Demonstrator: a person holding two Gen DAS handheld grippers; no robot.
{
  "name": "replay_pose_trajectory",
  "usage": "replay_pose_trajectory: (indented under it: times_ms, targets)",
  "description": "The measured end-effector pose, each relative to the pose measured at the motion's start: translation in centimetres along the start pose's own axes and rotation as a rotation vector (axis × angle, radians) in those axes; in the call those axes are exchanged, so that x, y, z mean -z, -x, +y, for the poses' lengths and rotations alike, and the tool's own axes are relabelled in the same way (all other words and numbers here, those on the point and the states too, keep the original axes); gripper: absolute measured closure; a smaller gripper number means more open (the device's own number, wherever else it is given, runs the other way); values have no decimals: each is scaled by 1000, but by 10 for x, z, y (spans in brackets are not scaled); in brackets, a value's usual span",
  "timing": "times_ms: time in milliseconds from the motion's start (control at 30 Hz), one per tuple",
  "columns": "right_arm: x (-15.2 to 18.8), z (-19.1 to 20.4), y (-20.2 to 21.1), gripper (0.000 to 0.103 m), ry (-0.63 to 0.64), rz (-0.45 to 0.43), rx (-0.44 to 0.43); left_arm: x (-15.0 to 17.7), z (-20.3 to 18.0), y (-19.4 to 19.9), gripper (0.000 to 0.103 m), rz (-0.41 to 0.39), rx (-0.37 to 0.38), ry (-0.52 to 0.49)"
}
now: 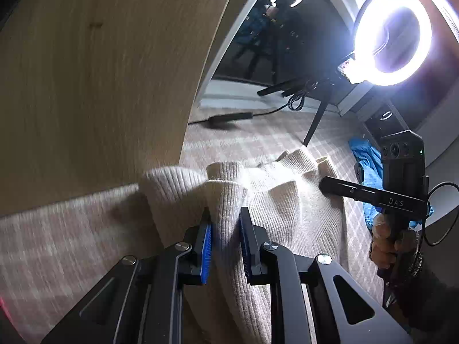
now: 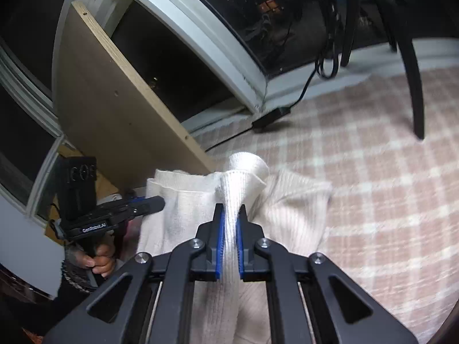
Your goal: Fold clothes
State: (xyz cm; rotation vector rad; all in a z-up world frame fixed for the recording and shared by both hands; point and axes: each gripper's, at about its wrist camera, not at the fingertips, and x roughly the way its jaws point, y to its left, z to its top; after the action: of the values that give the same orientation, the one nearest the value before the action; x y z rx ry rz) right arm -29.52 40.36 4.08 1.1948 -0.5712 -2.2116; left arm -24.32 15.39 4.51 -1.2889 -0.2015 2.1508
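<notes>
The checked carpet point(image 2: 373, 177) spreads beneath and beyond both pairs of jaws; a tall wooden panel point(image 1: 94, 86) stands to the left of the left jaws, its lower edge just behind the cloth they hold; a lit ring light point(image 1: 393, 33) on a dark tripod stands on the carpet beyond and to the right of the left jaws. The cream ribbed-knit garment point(image 1: 287, 200) hangs bunched between the two grippers, with its far part lying in folds on the carpet ahead of them. The left gripper point(image 1: 225, 229) has its jaws drawn nearly together, pinching a thick fold of the garment between the blue pads point(image 1: 207, 252); the cloth rises past the tips and drops away below them. The right gripper point(image 2: 229, 220) has its jaws pressed almost fully closed on a narrower gathered ridge of the same knit, which flares into a rounded cuff-like fold just beyond the tips. In the left wrist view the right hand point(image 1: 387, 246) grips its handle off to the right; a blue cloth point(image 1: 370, 166) lies behind it; in the right wrist view the left hand point(image 2: 97, 258) shows at the left.
</notes>
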Motion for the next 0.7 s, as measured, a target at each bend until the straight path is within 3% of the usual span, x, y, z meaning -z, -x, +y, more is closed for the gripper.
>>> replay_pose_trajectory:
  times_ms: [167, 267, 367, 433, 467, 500, 567, 700]
  targets:
    - [-3, -14, -32, 96, -5, 41, 127, -5, 15, -28, 89, 38, -58, 24]
    - [4, -17, -47, 96, 20, 68, 190, -3, 15, -37, 82, 56, -74, 9]
    - [3, -9, -44, 94, 53, 76, 228, -3, 9, -25, 68, 38, -156, -27]
    - [3, -6, -38, 81, 57, 80, 273, -3, 6, -13, 57, 22, -200, -27]
    - [4, -4, -32, 62, 56, 71, 314, -2, 5, -7, 52, 13, -214, -32]
    - [5, -2, -25, 43, 55, 60, 356, -2, 4, -2, 41, 5, -227, -39]
    - [7, -2, -18, 33, 73, 33, 401, -2, 5, -2, 31, 13, -248, -40]
    - [1, -9, -28, 33, 74, 83, 367, -7, 12, -20, 30, 76, -244, -9]
